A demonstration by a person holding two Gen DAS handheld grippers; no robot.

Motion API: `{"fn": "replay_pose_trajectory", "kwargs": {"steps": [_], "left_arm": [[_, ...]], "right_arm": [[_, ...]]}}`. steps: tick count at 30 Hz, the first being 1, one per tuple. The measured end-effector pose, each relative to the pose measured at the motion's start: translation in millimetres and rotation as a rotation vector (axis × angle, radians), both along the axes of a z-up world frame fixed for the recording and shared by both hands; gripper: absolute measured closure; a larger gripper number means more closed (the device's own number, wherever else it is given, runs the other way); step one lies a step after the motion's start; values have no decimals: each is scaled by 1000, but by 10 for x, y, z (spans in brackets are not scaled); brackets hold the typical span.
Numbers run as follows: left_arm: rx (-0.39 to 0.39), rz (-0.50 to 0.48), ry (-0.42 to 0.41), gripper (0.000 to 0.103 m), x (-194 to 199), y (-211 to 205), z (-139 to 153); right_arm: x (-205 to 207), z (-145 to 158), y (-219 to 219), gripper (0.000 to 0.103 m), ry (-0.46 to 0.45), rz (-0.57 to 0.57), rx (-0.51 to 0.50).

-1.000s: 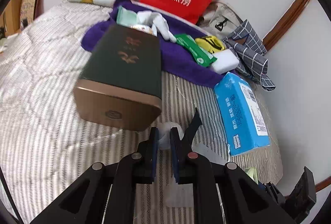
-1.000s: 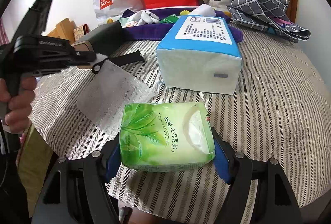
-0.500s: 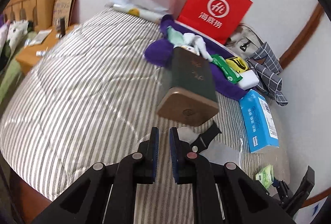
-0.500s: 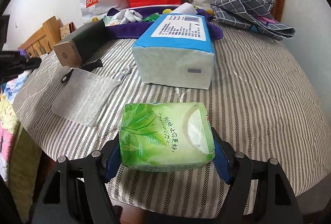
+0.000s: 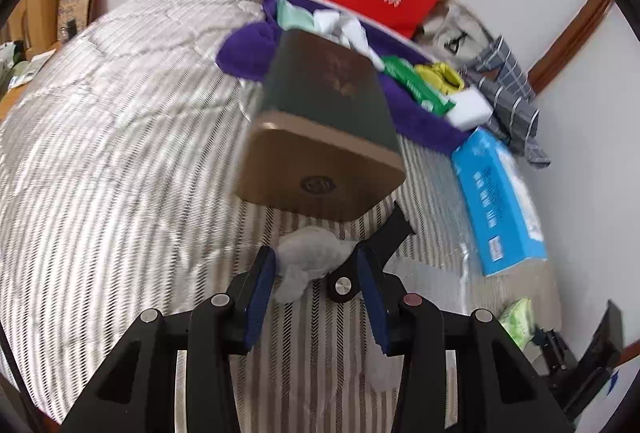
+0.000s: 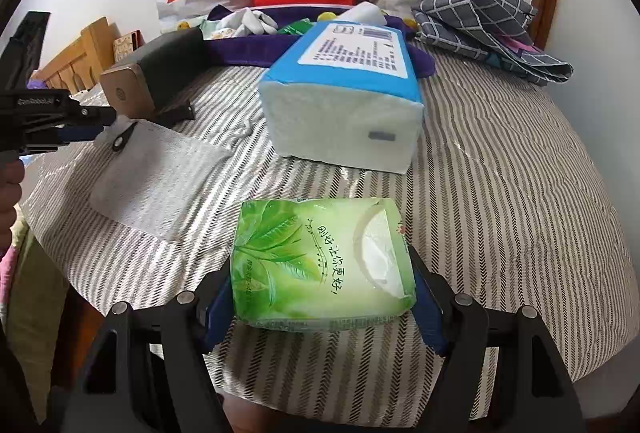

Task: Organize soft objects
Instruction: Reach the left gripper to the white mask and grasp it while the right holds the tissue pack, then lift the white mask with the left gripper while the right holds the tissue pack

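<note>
R gripper (image 6: pixel 322 297) clamps green tissue pack (image 6: pixel 320 261) at bed (image 6: pixel 500 193) edge; L gripper (image 5: pixel 316 273) spread open round white cloth (image 5: pixel 310 255).

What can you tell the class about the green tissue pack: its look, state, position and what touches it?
The green tissue pack is a soft, glossy plastic packet printed with leaves and dark Chinese lettering. An oval opening near one end shows white tissue inside. It lies flat, printed face up, near the edge of the striped bed, gripped on both sides by the blue pads of the right gripper. It sits apart from the bigger blue pack behind it.
</note>
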State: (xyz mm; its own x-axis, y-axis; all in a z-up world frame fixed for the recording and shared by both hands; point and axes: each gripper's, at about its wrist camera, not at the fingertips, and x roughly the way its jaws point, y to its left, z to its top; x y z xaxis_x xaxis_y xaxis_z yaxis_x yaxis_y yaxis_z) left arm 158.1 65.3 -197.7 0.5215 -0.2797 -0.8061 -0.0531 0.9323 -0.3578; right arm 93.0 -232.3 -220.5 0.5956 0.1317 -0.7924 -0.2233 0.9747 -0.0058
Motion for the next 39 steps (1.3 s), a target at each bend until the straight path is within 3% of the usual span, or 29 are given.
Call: {"fn": "replay_pose_trajectory", "kwargs": {"steps": [3, 6, 13, 19, 39], "left_arm": [[41, 11, -41, 64, 11, -56, -5], [90, 5, -52, 76, 35, -81, -9], [-4, 29, -62, 79, -51, 104, 89], [-77, 64, -111, 79, -172, 268, 340], [-86, 71, -224, 79, -284, 279, 989]], "right_arm": [[21, -2, -17, 29, 1, 0, 8], [49, -2, -2, 29, 0, 5, 0], [82, 3, 8, 29, 10, 3, -8], [77, 100, -12, 29, -6, -7, -7], [103, 607, -29, 29, -70, -18, -11]]}}
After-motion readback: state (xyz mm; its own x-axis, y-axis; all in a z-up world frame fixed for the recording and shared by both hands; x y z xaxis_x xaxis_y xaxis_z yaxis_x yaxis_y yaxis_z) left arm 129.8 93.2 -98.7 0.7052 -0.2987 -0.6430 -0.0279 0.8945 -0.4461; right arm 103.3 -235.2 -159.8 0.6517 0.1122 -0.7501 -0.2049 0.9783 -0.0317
